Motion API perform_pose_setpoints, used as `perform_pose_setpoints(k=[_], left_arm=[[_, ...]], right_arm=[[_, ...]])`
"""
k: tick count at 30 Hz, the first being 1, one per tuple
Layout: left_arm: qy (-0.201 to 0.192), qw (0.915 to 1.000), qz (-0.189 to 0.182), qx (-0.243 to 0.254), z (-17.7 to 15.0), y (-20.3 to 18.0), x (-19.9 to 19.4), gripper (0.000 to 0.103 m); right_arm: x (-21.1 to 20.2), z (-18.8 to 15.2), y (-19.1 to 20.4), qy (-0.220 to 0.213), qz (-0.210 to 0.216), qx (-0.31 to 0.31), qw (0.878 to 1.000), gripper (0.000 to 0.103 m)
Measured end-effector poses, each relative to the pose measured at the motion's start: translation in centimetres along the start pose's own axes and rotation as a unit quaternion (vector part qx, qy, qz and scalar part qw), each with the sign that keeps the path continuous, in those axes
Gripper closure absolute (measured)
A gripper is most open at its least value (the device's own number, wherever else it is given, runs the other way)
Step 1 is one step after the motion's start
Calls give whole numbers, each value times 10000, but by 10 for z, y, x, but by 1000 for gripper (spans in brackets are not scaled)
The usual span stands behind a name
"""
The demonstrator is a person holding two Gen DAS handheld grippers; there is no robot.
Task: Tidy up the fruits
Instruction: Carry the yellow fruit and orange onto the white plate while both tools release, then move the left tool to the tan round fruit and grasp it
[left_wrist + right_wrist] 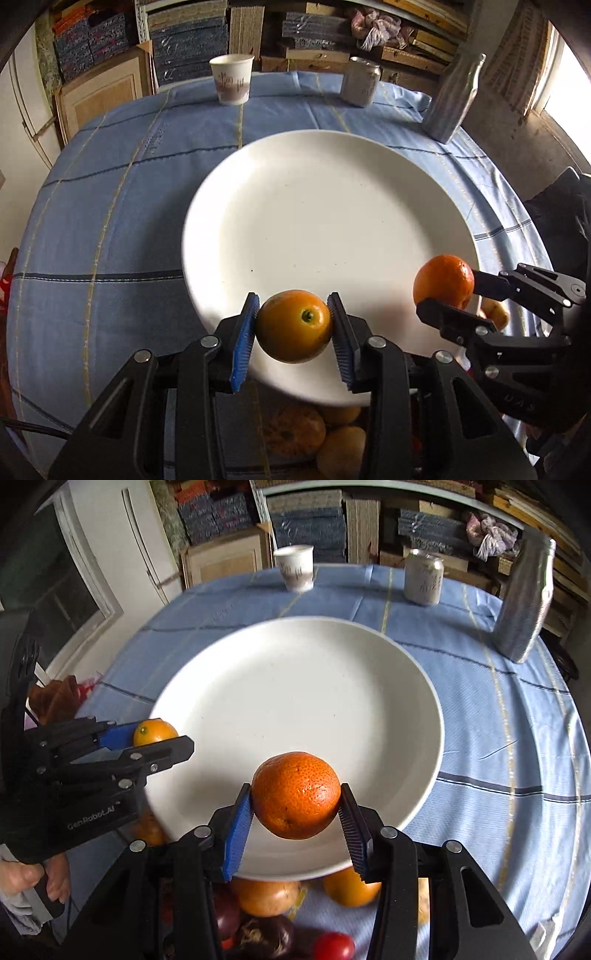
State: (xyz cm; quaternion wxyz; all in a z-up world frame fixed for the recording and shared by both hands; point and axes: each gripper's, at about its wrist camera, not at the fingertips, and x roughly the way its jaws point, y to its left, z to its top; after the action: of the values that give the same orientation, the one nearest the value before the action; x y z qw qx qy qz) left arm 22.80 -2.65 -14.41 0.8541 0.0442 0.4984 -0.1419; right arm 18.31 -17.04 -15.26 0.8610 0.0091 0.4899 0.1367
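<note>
The left gripper [292,326] jaws clamp a round yellow-orange citrus [293,325], stem end facing the camera; the right gripper [296,797] jaws clamp a dimpled deep-orange tangerine [295,795], both over the round white plate's [332,206] 6 o'clock rim.

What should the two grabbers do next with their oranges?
Probably lower both a little and let go. The left gripper holds a yellow-orange fruit and the right gripper a tangerine, each over the near rim of the white plate.
</note>
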Motion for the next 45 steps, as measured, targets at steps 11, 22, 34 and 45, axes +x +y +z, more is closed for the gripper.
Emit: perform_pose_setpoints(k=[11,22,34,45], left_arm=[[-352,9993,5,-131,-4,10,-24,39],[-319,9986,75,-414,-105,24,-79,33],[-257,9984,-450,-232,-106,-6,-64,49],[-89,9979,-632,74,-98,-24,-40,50]], right_arm=[[-27,-6,16,-293,-136,-432,9985,44],[-129,-122,-5,-1001,14,238,9947,38],[-142,-169,-24,-797,-251,477,9954,30],[-138,-169,-38,-755,-239,688,9945,28]])
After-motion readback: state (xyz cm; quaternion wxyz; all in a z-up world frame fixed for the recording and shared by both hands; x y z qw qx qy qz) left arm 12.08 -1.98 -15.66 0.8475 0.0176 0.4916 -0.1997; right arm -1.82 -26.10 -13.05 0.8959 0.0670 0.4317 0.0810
